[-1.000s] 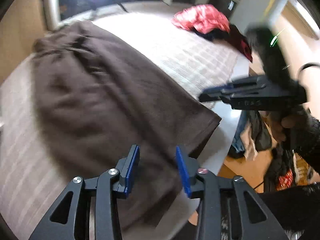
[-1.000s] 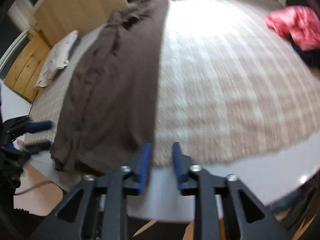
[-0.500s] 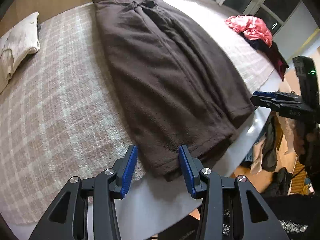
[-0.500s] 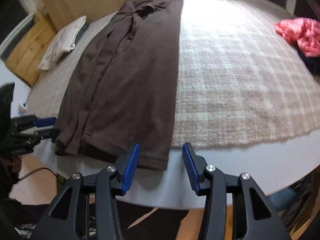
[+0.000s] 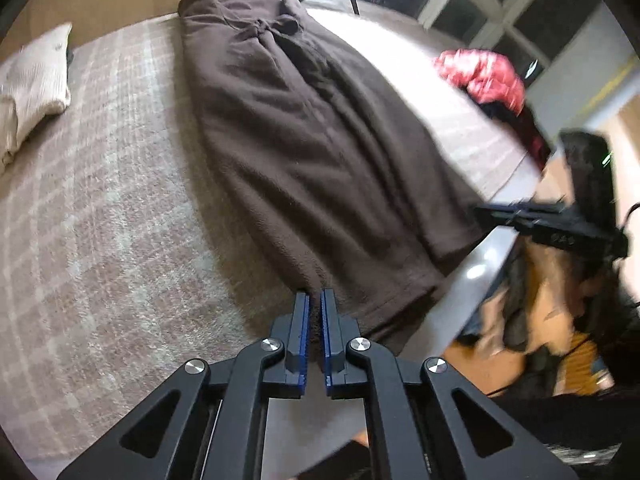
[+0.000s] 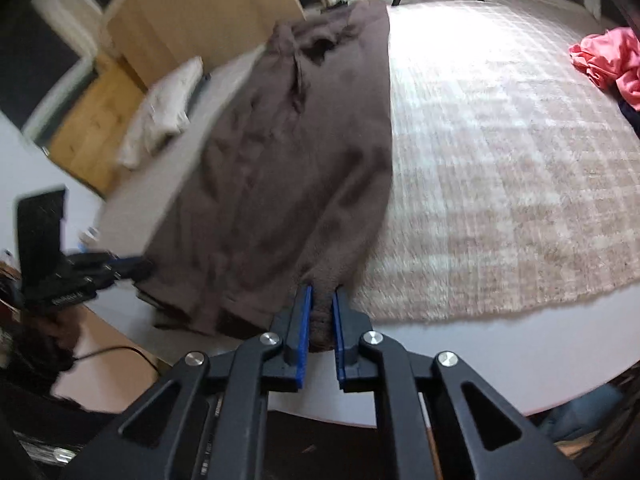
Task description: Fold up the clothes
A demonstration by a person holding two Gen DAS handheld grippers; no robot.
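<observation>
A long brown fleece garment [image 5: 312, 152] lies lengthwise on the bed, folded into a narrow strip; it also shows in the right wrist view [image 6: 296, 168]. My left gripper [image 5: 314, 296] is shut on its near left hem corner. My right gripper [image 6: 321, 292] is shut on the near right hem corner, with brown cloth bunched between the blue pads. Each gripper shows in the other's view: the right one [image 5: 500, 214] at the bed's edge, the left one [image 6: 128, 266] at the hem's other corner.
The bed carries a checked beige blanket [image 5: 100, 220]. A cream folded garment [image 5: 28, 92] lies at the far left. A red and dark clothes pile [image 5: 484, 76] sits at the far right edge. Clutter lies on the floor beside the bed [image 5: 552, 312].
Both grippers were open just before the hem half a second ago. Both have moved forward onto the hem corners and shut on the brown cloth.
</observation>
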